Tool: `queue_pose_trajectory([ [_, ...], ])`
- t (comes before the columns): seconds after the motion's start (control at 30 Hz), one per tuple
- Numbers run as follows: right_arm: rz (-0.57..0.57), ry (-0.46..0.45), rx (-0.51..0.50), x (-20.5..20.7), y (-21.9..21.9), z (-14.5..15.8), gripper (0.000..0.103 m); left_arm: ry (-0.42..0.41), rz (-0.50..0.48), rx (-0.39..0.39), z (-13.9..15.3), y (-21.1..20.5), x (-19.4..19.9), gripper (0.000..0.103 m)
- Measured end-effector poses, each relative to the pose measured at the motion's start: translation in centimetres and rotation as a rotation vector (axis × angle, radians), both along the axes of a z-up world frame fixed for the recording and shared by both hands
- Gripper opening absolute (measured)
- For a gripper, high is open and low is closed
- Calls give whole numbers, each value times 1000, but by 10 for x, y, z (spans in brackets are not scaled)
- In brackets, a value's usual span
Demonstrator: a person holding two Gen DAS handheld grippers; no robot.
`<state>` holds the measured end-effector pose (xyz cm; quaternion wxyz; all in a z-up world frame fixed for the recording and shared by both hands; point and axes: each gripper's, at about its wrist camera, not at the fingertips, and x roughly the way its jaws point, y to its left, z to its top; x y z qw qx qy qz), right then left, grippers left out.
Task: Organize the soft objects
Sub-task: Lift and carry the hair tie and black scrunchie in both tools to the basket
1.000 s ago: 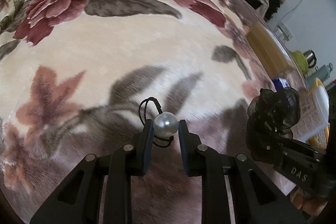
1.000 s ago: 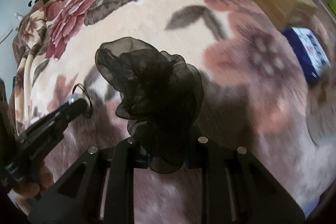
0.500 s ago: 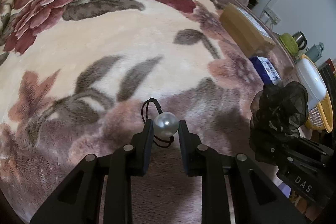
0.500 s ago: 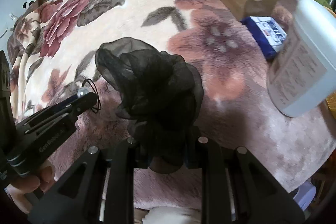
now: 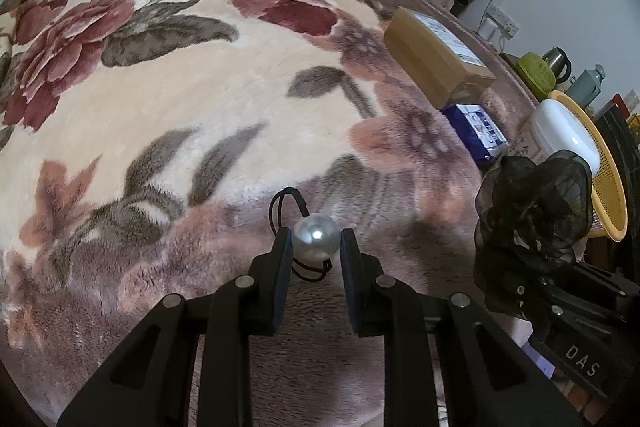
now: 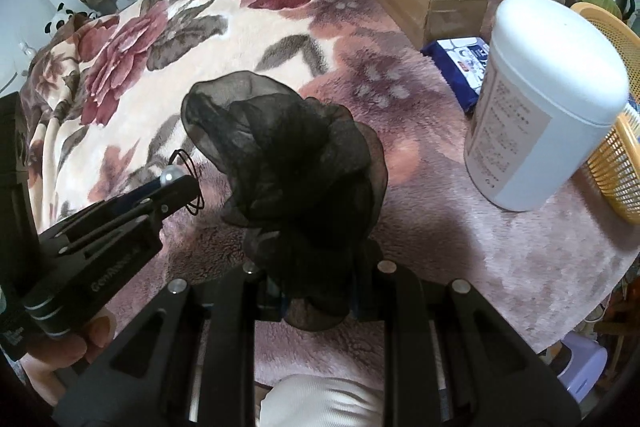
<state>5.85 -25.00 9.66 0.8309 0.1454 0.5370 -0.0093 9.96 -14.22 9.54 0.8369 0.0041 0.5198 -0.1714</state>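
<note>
Up front in the left wrist view, the left gripper (image 5: pixel 315 245) has its jaws clamped on a pearl hair tie (image 5: pixel 315 237), black elastic loops trailing, held just above the floral blanket (image 5: pixel 168 115), with the right gripper's load seen side-on at the edge. Only the right wrist view shows the right gripper (image 6: pixel 316 297) head-on, jaws pinched on a black organza scrunchie (image 6: pixel 296 163) that hides their tips, plus the white canister (image 6: pixel 548 103) upright beside the orange basket (image 6: pixel 612 163). Both views catch the cardboard box (image 5: pixel 436 61) and blue packet (image 5: pixel 476 131) lying side by side on the blanket.
</note>
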Motion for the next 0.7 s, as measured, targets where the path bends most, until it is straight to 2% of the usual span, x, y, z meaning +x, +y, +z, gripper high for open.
queue_pose_trajectory([
  [0.3, -14, -40, 8, -5, -11, 17, 22, -38, -28, 1, 23, -18, -3, 23],
  [0.7, -27, -82, 23, -12, -24, 34, 22, -66, -50, 25, 38, -36, -10, 23],
])
